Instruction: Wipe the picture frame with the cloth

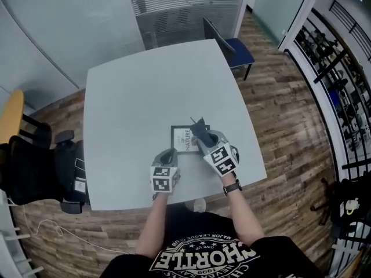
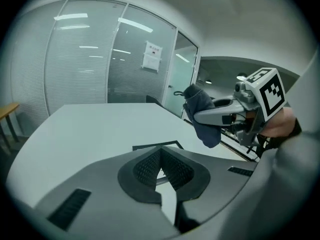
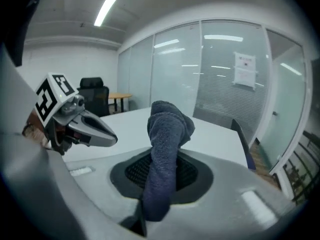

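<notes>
A black picture frame with a white print lies flat near the front of the white table. My right gripper hovers over the frame's right part, shut on a dark blue-grey cloth that sticks up between its jaws. My left gripper sits at the frame's near left corner, jaws shut with the tips together. In the left gripper view the frame's corner shows just beyond the tips. I cannot tell whether they touch the frame. The cloth hangs from the right gripper to the right.
A blue chair stands at the table's far right corner. A black office chair is at the left. Glass walls close the room behind the table, and a metal rack runs along the right. The table's front edge is close to me.
</notes>
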Available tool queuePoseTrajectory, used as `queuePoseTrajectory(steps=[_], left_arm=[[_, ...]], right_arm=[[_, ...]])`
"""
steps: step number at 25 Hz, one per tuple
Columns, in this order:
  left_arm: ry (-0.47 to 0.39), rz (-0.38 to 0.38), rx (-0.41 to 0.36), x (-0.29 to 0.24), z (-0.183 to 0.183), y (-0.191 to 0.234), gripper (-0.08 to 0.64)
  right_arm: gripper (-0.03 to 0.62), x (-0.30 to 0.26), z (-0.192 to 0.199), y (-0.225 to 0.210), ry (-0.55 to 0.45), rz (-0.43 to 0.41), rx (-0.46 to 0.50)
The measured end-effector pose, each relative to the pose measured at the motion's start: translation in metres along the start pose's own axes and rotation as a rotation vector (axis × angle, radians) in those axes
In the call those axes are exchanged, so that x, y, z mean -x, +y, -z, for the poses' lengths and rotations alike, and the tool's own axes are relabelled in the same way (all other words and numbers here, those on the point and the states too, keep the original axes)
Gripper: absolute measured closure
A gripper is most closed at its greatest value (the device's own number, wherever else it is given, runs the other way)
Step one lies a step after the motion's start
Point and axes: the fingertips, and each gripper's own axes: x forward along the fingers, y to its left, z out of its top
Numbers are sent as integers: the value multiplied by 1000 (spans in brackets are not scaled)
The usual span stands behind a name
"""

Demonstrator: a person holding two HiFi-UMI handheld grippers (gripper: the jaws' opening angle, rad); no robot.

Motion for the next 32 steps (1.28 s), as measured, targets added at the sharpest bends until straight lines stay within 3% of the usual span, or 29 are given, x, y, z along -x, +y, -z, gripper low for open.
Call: queuePoseTrajectory(steps=[2, 6, 20, 27, 32], left_arm=[[61, 7, 6, -12, 13, 8, 565], [145, 21, 17, -32, 40, 22, 564], [276, 111, 80, -75, 83, 46, 563], [343, 142, 71, -85, 106, 39, 563], [368, 136, 76, -86, 112, 36, 563]], right_arm=[[522, -27, 6, 3, 75, -40, 104], [520, -77, 18, 13, 159, -127, 184], [520, -197, 48, 56, 375, -351, 542], [520, -221, 72, 69, 461, -394, 662], [520, -215, 79, 62, 471, -382, 664]])
